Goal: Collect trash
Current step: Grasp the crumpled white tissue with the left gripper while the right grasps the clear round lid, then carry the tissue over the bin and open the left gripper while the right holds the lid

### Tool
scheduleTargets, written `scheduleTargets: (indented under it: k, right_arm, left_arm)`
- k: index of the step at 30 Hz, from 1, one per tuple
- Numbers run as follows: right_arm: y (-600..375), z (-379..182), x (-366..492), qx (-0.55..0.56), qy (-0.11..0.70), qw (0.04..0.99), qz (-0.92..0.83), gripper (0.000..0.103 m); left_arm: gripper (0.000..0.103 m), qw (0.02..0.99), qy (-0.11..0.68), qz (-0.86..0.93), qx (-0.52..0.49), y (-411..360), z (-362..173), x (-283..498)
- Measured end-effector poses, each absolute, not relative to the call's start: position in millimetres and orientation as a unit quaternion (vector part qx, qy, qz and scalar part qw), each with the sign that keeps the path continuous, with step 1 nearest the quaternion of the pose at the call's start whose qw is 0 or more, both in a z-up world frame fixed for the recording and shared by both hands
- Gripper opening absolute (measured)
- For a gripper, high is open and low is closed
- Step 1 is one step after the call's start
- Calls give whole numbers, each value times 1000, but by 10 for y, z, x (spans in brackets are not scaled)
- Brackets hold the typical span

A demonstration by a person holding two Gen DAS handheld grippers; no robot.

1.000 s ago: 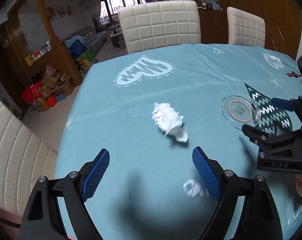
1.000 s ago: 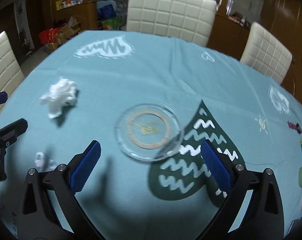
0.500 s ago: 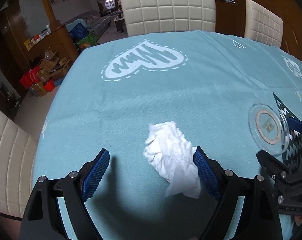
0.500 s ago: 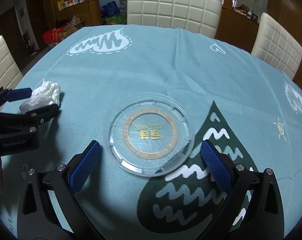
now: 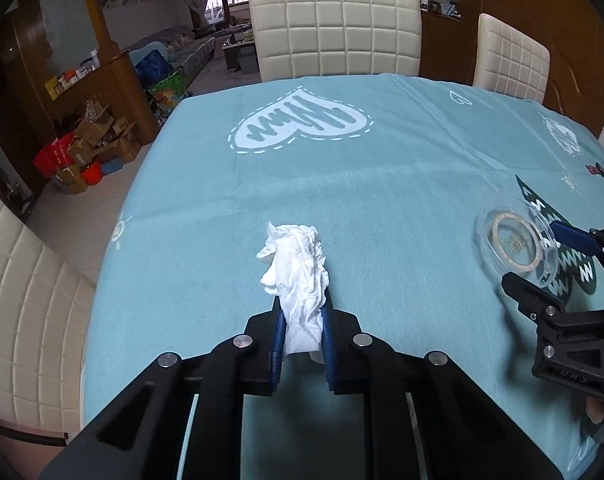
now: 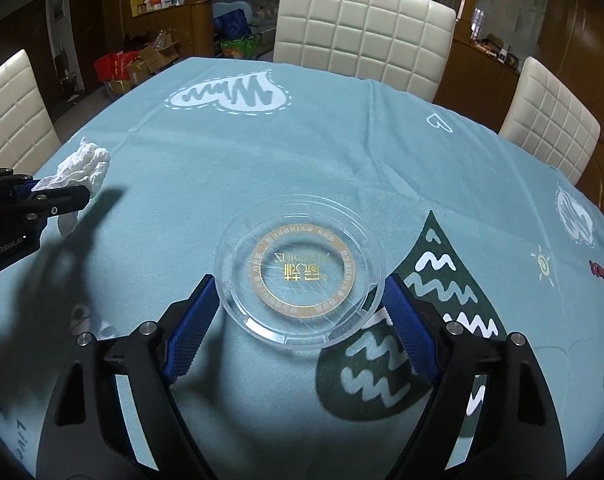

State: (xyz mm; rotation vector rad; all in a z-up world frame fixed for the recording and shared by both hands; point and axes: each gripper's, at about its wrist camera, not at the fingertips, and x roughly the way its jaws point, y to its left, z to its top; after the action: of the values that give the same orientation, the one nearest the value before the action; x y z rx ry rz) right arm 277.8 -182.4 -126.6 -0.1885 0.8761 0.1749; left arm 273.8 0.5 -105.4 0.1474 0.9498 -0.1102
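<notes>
Left wrist view, closest part first: the left hand-held gripper point(image 5: 302, 332) has just been closing, and now its two blue pads squeeze the bottom of a white crumpled tissue point(image 5: 298, 276). The tissue is wrinkly and puffy, like a little cloud. Most of it sticks out past the pads, over the bench point(image 5: 381, 184). I cannot tell if the tissue's far end rests on the cloth or is lifted off it. The gripper points down at a slant.

The bench wears a light blue cloth with a big white heart point(image 5: 302, 124) drawn on it.

Right wrist view shows the right hand-held gripper point(image 6: 298, 312), which also tips down at a slant. Its jaws are still wide but have just been closing in. Between them lies a clear plastic lid point(image 6: 300, 276). The lid is round and see-through, with a gold ring and gold writing in the middle. It lies flat, partly on the blue cloth and partly on a dark green shape with white zigzags point(image 6: 433, 320). Each blue pad looks right against the lid's rim, one on each side, but I cannot tell if they press it.

Farther back, cream padded chairs point(image 6: 361, 28) stand around the bench. Past them, on the floor, sit cardboard boxes point(image 5: 90, 140).
</notes>
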Motion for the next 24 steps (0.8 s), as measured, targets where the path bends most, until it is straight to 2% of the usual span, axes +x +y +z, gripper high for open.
scheduleTargets:
  k: [24]
  right_arm:
    - [-477,-725,1939,-161,367,898,182,83]
  left_arm:
    - [16,913,402,18,65,1042,-625,1526]
